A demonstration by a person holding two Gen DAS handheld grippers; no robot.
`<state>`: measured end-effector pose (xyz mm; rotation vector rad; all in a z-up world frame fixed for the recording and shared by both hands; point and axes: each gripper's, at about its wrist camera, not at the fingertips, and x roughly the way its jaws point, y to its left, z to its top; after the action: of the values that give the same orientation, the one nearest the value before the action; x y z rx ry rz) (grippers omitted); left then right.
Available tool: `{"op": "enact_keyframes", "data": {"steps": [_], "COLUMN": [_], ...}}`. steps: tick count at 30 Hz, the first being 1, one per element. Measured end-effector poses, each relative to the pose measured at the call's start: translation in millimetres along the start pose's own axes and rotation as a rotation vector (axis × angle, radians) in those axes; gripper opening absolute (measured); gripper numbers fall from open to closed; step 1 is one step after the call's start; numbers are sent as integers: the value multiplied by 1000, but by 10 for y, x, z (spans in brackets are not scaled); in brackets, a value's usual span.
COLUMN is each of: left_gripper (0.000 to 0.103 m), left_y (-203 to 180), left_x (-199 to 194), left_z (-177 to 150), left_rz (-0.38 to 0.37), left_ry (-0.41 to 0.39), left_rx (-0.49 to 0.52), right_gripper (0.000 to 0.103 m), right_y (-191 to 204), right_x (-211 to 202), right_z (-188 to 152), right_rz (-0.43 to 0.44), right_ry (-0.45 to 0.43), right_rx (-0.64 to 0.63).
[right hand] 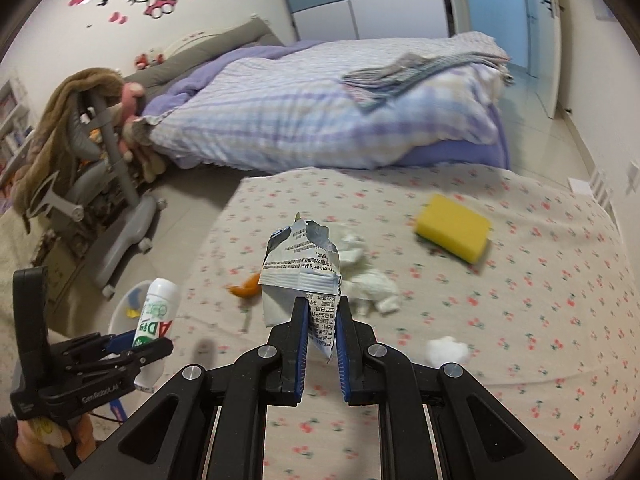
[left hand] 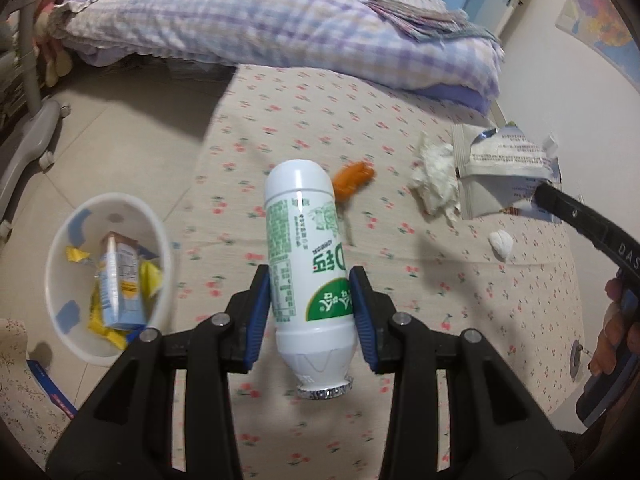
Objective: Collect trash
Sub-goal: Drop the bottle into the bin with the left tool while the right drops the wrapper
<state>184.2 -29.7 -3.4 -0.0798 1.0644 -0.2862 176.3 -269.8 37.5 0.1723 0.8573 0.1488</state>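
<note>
Left to right. On the floor at far left, a white bin (left hand: 108,276) is being kept beside the floral-covered worktop (left hand: 400,120); a small carton (left hand: 120,284) and yellow wrappers (left hand: 104,320) are lying inside it. Next, the left tool (left hand: 310,300) is being held above the worktop's left edge, its blue pads (left hand: 256,312) pressed against the sides of a white yogurt-drink bottle (left hand: 304,256), which is being pinched near its shoulder with the foil-sealed mouth turned toward the camera. Just beyond the bottle, an orange peel (left hand: 354,178) is lying on the worktop. Further right, crumpled tissue (left hand: 434,182) and a small white wad (left hand: 502,244) are resting on the cloth, and the right tool (right hand: 322,326) is pressed together on the lower edge of a torn silver snack packet (right hand: 300,264), which is being held clear above the tissue. At far right, a yellow sponge (right hand: 454,228) is lying well apart from the trash.

For the step in hand, judged to be carriage to the bin, the bottle is best brought fully over the bin's opening before the pads are spread, since a grip so near one end is likely to let it swing. The thin packet is best kept pinched until it too is above the rim, as a light foil is liable to drift when released.
</note>
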Motion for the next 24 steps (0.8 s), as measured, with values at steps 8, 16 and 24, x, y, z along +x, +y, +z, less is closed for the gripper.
{"op": "enact_keyframes", "data": {"steps": [8, 16, 24], "left_gripper": [41, 41, 43], "left_y": [631, 1287, 1629], "left_x": [-225, -323, -217], "left_z": [-25, -104, -113], "left_rz": [44, 105, 116], "left_ry": [-38, -61, -74], "left_rx": [-97, -193, -210], "right_gripper": [14, 14, 14], "right_y": [619, 1293, 1801], "right_x": [211, 495, 793], "right_z": [29, -32, -134], "right_rz": [71, 135, 175], "right_ry": [22, 61, 100], "right_rx": [-70, -160, -218]}}
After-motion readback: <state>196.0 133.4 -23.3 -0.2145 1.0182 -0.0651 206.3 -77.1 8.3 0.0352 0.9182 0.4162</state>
